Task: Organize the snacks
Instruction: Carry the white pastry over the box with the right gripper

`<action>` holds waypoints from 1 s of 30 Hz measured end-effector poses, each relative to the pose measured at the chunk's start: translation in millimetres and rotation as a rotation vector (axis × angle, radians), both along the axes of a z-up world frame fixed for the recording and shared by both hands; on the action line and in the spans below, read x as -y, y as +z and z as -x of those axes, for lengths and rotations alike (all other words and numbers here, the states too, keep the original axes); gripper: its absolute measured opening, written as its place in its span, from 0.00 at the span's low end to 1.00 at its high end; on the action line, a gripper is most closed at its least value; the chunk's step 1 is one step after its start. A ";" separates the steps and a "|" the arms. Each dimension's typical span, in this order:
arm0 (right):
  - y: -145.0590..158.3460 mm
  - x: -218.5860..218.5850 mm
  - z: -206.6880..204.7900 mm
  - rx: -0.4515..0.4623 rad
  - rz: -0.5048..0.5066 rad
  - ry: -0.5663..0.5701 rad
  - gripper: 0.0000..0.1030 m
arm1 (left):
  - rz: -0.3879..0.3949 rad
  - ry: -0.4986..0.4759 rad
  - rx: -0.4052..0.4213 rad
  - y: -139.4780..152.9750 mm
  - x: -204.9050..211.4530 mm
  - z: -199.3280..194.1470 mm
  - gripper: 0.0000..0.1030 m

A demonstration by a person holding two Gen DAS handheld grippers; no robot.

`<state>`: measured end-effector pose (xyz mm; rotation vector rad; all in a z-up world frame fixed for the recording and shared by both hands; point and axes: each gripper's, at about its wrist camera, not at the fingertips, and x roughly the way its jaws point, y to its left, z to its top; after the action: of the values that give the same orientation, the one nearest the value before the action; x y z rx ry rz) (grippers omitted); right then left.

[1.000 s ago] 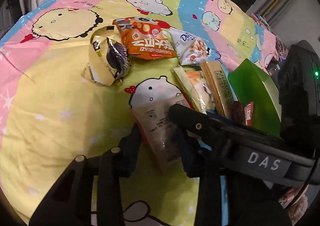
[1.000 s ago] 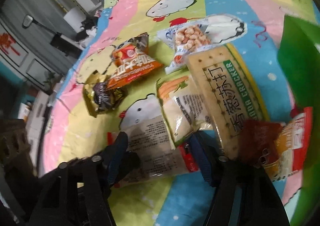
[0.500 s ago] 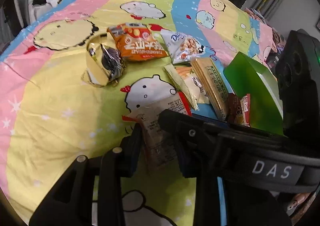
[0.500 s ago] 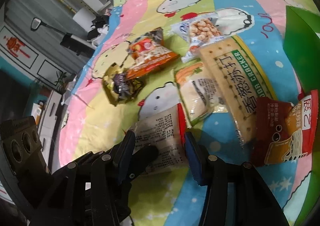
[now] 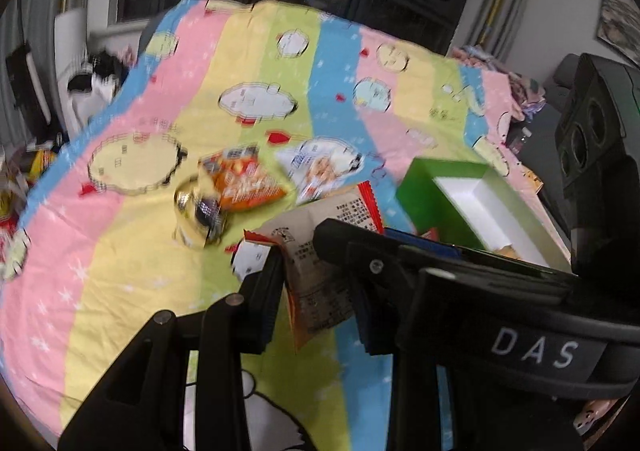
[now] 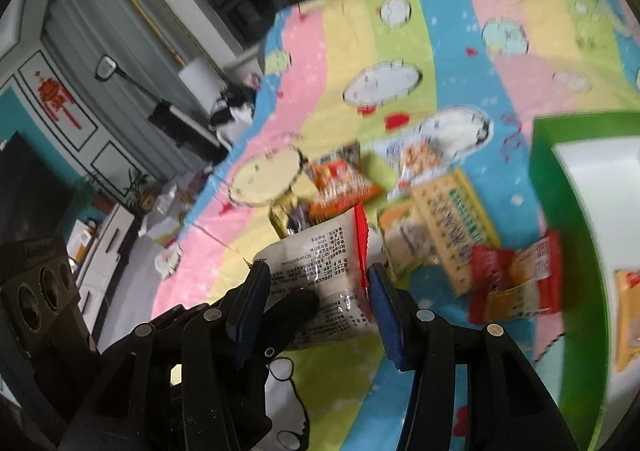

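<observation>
A white snack packet with a red edge and small black print (image 5: 300, 235) (image 6: 320, 247) hangs above the cartoon bedspread (image 5: 132, 271), held from both sides. My left gripper (image 5: 316, 283) is shut on its lower part. My right gripper (image 6: 316, 271) is shut across its width, and one of its black fingers (image 5: 360, 239) crosses the left wrist view. On the bedspread beyond lie an orange bag (image 6: 340, 183), a gold bag (image 6: 286, 215), a white-and-blue bag (image 6: 420, 159), a cracker pack (image 6: 452, 223) and a red-brown packet (image 6: 516, 275).
A green box with a white inside (image 6: 580, 211) (image 5: 472, 203) stands open at the right, with an orange-yellow packet (image 6: 628, 315) in it. Dark windows rise behind the bed. A cabinet and clutter stand off the bed's left side (image 6: 100, 243).
Both grippers closed on the white packet and lifted it off the bedspread. Both views tilted upward, so the far windows and the box's inside now show.
</observation>
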<state>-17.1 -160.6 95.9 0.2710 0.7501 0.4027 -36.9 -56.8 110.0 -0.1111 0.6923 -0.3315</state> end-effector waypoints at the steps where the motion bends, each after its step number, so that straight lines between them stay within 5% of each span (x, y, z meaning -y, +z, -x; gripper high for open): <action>1: 7.6 4.8 5.3 0.024 -0.004 -0.009 0.51 | -0.005 -0.007 0.021 6.7 5.5 3.3 0.29; 17: 73.9 99.2 69.2 0.225 -0.063 -0.217 0.51 | -0.017 -0.192 0.216 69.2 109.8 32.3 0.29; 30: 66.2 181.7 75.2 0.193 -0.124 -0.380 0.51 | -0.035 -0.330 0.162 62.5 191.0 20.2 0.29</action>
<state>-92.3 -342.2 162.1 0.4748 0.4707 0.1118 -57.1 -247.8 172.5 0.0642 0.5547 -0.6369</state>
